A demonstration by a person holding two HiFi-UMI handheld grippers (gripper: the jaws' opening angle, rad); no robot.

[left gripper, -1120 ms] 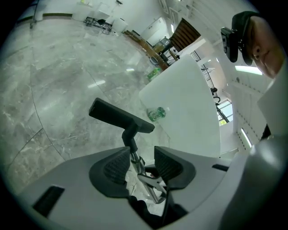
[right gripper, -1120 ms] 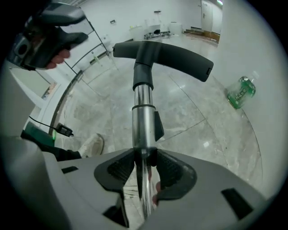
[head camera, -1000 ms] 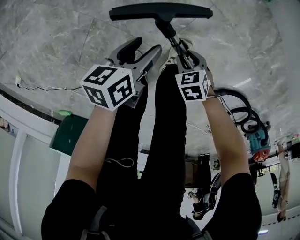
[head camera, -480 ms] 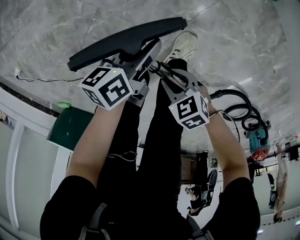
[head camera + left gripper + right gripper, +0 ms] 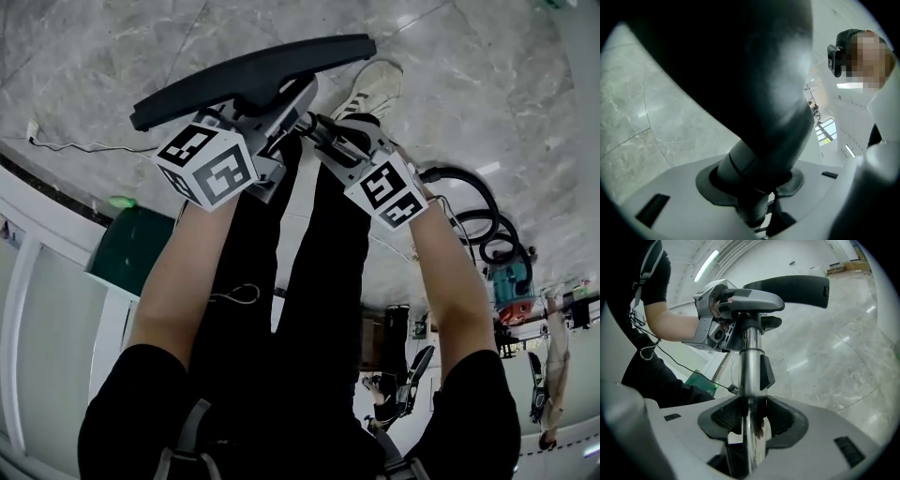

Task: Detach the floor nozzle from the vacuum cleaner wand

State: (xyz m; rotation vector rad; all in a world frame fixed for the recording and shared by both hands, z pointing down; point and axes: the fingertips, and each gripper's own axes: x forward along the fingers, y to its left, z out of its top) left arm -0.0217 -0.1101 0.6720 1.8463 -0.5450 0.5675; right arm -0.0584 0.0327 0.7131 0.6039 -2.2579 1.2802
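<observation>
The fingers (image 5: pixel 710 182) of the left gripper (image 5: pixel 754 187) have just been closing and now grasp the round neck of the floor nozzle (image 5: pixel 740 70), which fills the gap between them. The right gripper (image 5: pixel 750 425) is clenched on the chrome wand (image 5: pixel 751 364), its ribbed fingers (image 5: pixel 723 417) pressing the tube from both sides.

In the right gripper view the wand runs straight up from that grip, past a black clip (image 5: pixel 767 371) on its side, into the grey collar under the nozzle's neck. The left gripper (image 5: pixel 743 310) holds there. The two parts look joined, though I cannot tell whether the joint has loosened.

In the head view the floor nozzle (image 5: pixel 253 75), a long black bar, is held off the floor (image 5: pixel 487 84). It slants from lower left to upper right just beyond both grippers. The left gripper (image 5: pixel 295 98) reaches it from the left, its marker cube (image 5: pixel 206 164) toward the person. The right gripper (image 5: pixel 323 139) sits just beside it on the right.

The floor is grey marble. A pale shoe (image 5: pixel 372 89) and black trousers (image 5: pixel 328 281) stand on it, under the grippers. To the right a coiled black hose (image 5: pixel 469 202) lies near a teal vacuum body (image 5: pixel 514 281). At the left are a green box (image 5: pixel 141 262) and a thin cable (image 5: pixel 84 147).
</observation>
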